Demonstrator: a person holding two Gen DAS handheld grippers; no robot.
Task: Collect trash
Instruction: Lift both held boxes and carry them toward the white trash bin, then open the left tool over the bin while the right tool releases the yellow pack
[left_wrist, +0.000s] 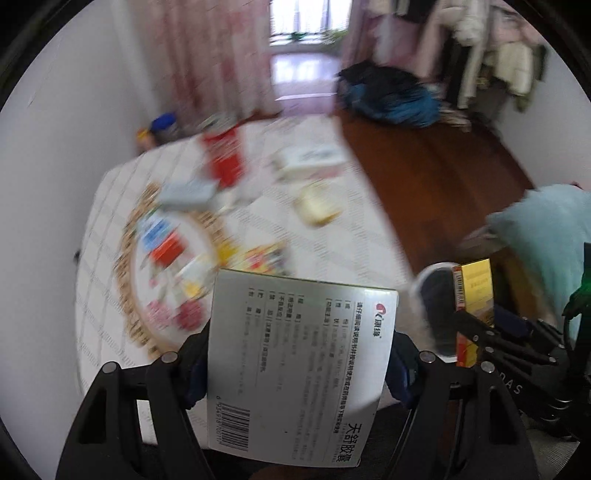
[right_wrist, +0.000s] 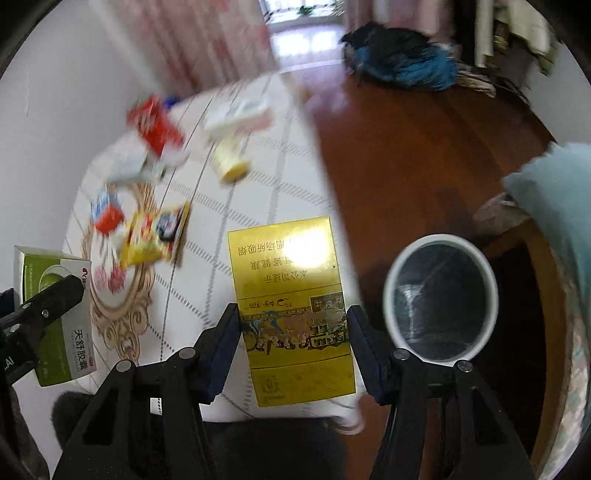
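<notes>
Your left gripper (left_wrist: 301, 363) clamps the white medicine box (left_wrist: 301, 365) lengthwise, while your right gripper (right_wrist: 295, 347) pinches the yellow carton (right_wrist: 291, 310) pointing away from you.

From my end: pink curtains (left_wrist: 207, 55) by the window (left_wrist: 308, 18), wood floor (left_wrist: 436, 177), dark heap of clothes (left_wrist: 391, 96) dumped on it.

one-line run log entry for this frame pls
left gripper: shut on medicine box | right gripper: shut on yellow carton | bin: open, right of table | more litter on table
</notes>
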